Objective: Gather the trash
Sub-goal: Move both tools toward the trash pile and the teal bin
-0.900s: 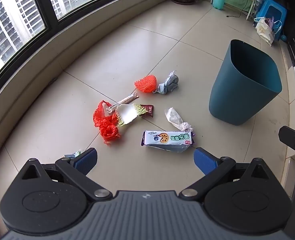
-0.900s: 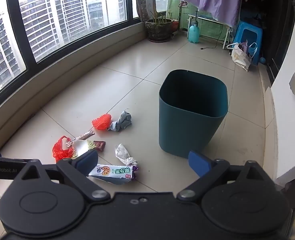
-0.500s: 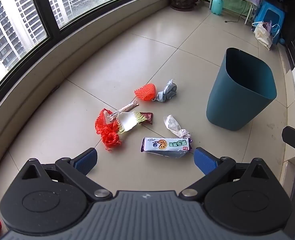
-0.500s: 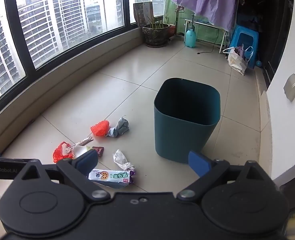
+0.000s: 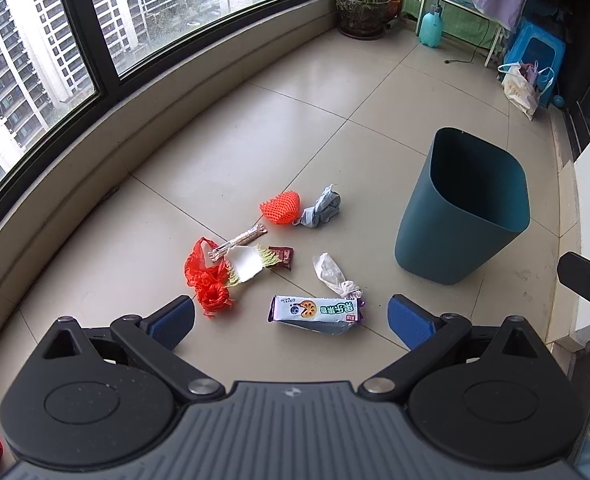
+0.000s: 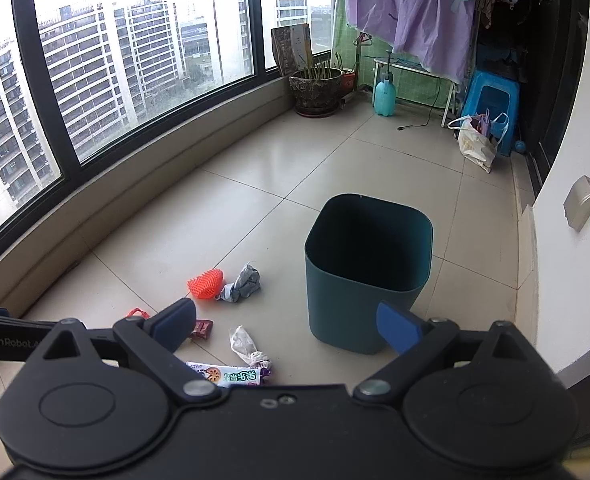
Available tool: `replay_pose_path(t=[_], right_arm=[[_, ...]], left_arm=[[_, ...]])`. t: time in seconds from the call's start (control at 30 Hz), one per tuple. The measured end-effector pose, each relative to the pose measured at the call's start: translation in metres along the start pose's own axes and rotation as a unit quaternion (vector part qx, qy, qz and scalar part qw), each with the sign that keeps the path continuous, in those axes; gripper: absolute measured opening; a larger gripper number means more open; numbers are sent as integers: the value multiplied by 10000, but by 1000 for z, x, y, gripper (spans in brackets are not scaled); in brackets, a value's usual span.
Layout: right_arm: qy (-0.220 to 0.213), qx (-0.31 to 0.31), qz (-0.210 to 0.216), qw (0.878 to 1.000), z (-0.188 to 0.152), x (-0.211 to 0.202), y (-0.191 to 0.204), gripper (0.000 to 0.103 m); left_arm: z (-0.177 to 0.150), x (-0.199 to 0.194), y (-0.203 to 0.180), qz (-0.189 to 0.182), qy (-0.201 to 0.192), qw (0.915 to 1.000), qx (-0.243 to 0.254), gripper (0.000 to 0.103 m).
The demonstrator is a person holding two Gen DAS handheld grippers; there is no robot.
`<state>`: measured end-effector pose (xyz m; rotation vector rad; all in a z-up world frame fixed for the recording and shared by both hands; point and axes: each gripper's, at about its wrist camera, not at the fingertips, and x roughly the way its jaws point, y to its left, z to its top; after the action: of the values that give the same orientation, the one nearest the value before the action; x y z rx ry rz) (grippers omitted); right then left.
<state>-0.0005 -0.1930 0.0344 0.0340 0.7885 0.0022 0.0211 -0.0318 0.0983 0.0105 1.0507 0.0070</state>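
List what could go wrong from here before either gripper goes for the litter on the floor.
1. The red plastic bag, white wrapper and striped stick packet overlap, so one grab may drag the neighbours along.
2. The snack packet lies flat on the tile; the open left gripper may skid over it.
3. The teal bin looks light; the open right gripper could knock it over.

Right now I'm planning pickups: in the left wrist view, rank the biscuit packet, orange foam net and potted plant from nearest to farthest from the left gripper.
1. Biscuit packet, on the floor between the open jaws.
2. Orange foam net, mid-floor.
3. Potted plant, far by the window.
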Motion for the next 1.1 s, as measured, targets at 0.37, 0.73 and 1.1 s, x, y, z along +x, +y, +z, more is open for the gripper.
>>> replay_pose_path(t=[0.37, 0.73, 1.1], right_arm=[[-48, -386, 209, 9990, 12, -10, -15, 97], [51, -265, 219, 9994, -3, -25, 3, 97], [184, -264, 355, 9989, 16, -23, 4, 97]], left_arm=[[18, -15, -36, 18, -125, 9991, -414, 103], [-3, -18, -23, 80, -159, 9996, -207, 103], [-9, -21, -14, -3, -171, 9997, -146, 103]])
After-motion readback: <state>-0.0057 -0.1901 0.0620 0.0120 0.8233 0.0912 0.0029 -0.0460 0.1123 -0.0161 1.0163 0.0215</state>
